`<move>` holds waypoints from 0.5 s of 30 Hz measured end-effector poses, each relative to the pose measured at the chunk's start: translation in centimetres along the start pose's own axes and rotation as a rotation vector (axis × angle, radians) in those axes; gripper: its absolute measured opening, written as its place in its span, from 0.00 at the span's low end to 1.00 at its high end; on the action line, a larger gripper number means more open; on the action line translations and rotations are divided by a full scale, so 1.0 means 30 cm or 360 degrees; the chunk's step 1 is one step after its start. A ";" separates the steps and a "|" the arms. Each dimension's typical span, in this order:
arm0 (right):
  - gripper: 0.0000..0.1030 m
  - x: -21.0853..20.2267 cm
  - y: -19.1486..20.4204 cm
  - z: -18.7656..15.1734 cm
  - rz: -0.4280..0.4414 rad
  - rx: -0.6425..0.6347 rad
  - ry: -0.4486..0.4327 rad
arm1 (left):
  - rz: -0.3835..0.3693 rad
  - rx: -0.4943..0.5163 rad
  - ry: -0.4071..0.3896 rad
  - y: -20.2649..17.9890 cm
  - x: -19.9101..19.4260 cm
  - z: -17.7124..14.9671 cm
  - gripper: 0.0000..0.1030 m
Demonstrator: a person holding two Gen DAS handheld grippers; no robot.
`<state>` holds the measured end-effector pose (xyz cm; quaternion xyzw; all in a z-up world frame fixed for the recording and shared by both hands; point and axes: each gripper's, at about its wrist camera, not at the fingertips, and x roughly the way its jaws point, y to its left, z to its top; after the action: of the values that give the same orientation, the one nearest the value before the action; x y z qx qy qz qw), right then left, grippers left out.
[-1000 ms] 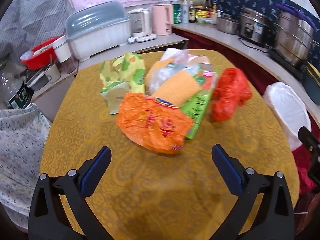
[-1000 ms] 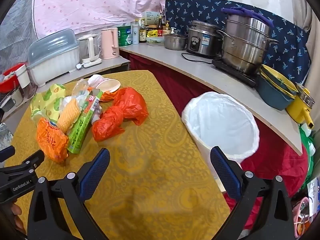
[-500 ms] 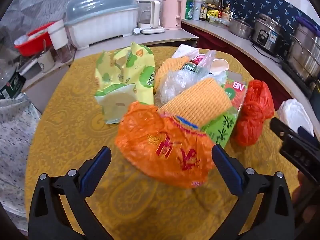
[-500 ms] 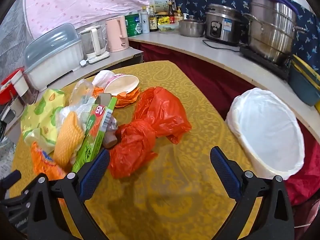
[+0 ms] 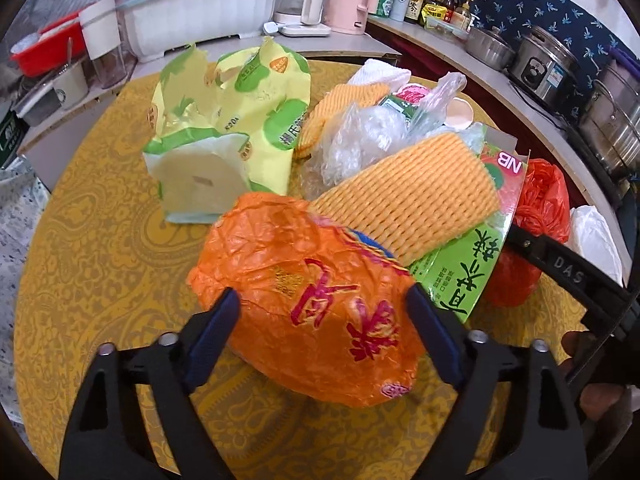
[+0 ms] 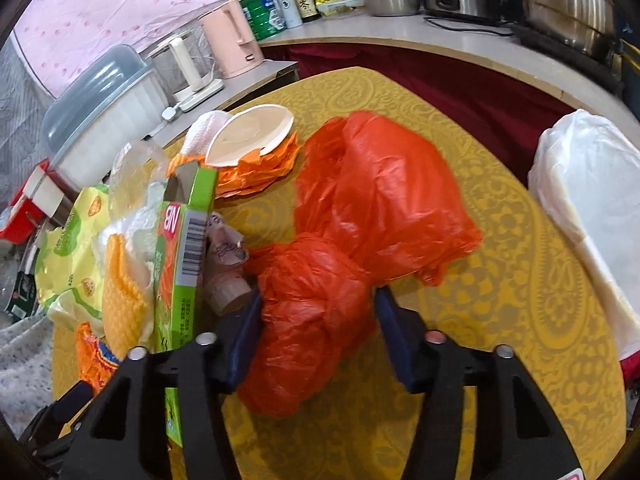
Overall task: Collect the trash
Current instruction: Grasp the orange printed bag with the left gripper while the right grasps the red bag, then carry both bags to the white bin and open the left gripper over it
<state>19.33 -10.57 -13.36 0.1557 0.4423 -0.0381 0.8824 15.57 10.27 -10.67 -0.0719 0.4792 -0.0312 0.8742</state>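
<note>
The left hand-held gripper (image 5: 322, 312) is partly closed around a crumpled orange plastic bag with red characters (image 5: 316, 304); its two blue pads (image 5: 212, 328) sit at the two sides of the bag and seem to touch it, but I cannot tell if they press it firmly. The bag lies on the yellow patterned tabletop (image 5: 92, 264).

The right hand-held gripper (image 6: 318, 334) is also half closed, with its blue pads (image 6: 394, 340) on both sides of the knotted lower part of a red-orange plastic bag (image 6: 360, 216). The pads touch the plastic, and the bag rests on the tabletop (image 6: 520, 320).

Just behind the orange bag there is a yellow foam net sleeve (image 5: 412, 200), which lies on a green cardboard box with the letters NB (image 5: 468, 276). To the left of these stands a yellow and green plastic package with a paper roll inside (image 5: 224, 136). Between them there is crumpled clear plastic film (image 5: 360, 140).

In the right wrist view, a white paper bowl (image 6: 252, 132) leans on orange plastic just behind the green box (image 6: 180, 240). At the right edge, beside the tabletop, stands a bin lined with a white bag (image 6: 588, 184).
</note>
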 end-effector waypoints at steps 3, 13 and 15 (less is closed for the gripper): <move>0.42 -0.013 0.016 -0.008 0.0008 -0.0025 -0.0024 | -0.0048 0.0002 0.0019 0.008 -0.006 -0.006 0.56; 0.40 -0.114 -0.036 -0.053 -0.0015 -0.0001 -0.0068 | -0.0124 0.0107 -0.0004 -0.030 -0.073 -0.050 0.02; 0.40 -0.149 -0.046 -0.054 -0.0014 0.0008 -0.0095 | -0.0127 0.0120 -0.0017 -0.036 -0.095 -0.062 0.02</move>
<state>15.09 -11.70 -11.07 0.1548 0.4164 -0.0478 0.8946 12.47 9.38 -9.12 -0.0582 0.4698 -0.0838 0.8769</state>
